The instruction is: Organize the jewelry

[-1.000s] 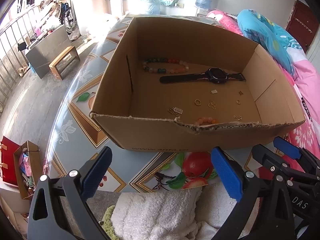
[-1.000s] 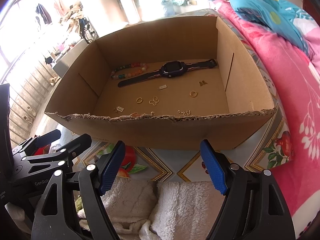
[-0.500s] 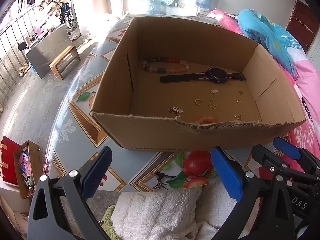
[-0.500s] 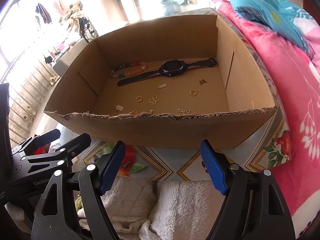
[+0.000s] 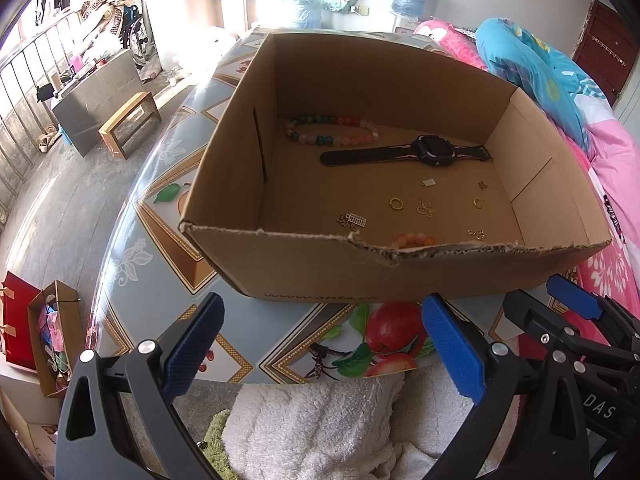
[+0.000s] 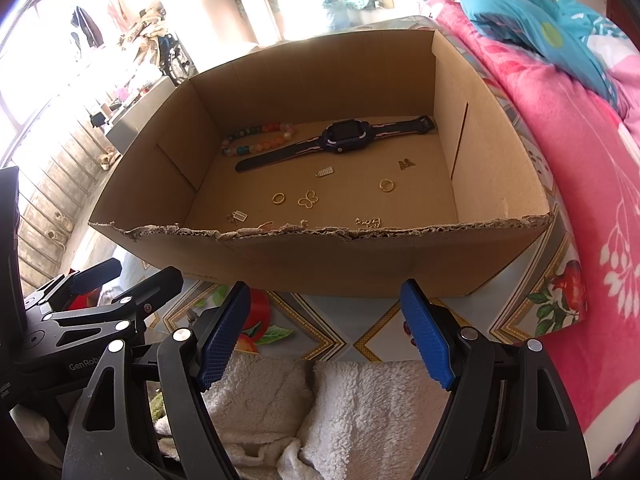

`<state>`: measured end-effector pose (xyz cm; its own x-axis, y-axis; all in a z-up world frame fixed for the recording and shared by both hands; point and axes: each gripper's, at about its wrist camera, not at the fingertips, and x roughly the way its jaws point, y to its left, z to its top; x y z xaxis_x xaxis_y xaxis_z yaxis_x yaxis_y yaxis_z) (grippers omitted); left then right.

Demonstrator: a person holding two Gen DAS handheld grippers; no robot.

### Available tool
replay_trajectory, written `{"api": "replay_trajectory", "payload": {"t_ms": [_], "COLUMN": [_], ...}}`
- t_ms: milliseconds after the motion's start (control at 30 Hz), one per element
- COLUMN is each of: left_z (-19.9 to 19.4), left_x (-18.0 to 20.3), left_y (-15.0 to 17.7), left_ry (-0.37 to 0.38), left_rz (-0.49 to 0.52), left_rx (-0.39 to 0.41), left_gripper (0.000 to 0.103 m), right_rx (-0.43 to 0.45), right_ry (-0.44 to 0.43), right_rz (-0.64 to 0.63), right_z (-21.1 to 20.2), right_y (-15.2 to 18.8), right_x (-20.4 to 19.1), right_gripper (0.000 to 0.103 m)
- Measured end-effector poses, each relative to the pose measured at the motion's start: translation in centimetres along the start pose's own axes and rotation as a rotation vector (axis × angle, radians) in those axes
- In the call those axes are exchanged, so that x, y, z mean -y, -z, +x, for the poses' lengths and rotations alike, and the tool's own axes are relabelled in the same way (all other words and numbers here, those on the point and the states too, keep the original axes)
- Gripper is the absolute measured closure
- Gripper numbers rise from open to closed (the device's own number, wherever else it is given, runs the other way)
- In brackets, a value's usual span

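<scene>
Jewelry lies untouched and unsorted: my left tongs [image 5: 320, 350] and right tongs [image 6: 322, 330] gape empty before the cardboard box [image 5: 400, 276], where charms [image 5: 352, 219], rings [image 5: 396, 203], watch [image 5: 434, 147] and beads [image 5: 332, 131] lie scattered.

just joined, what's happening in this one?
A person holds two grippers short of a cardboard box on a patterned table. Both the left gripper and the right gripper have open jaws and hold nothing. Inside the box lie a watch, a bead bracelet and small gold pieces, untouched.
</scene>
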<state>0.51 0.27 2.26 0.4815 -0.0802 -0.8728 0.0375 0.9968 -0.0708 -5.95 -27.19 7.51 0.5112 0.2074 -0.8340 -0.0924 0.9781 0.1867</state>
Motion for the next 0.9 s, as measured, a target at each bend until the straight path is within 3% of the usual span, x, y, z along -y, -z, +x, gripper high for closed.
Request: {"api": "replay_trajectory", "payload": {"t_ms": [900], "left_z": [-0.31], "left_x": [-0.39], "left_y": [-0.48], "left_ry": [-0.011], "left_rz": [-0.021], "left_rx": [0.003], "left_gripper": [0.006], "right_rx": [0.003], "right_ry": [-0.013], "right_rz": [0.014], "right_z": [-0.13], "right_y": [-0.16], "right_x": [0.16], "right_gripper": [0.03]}}
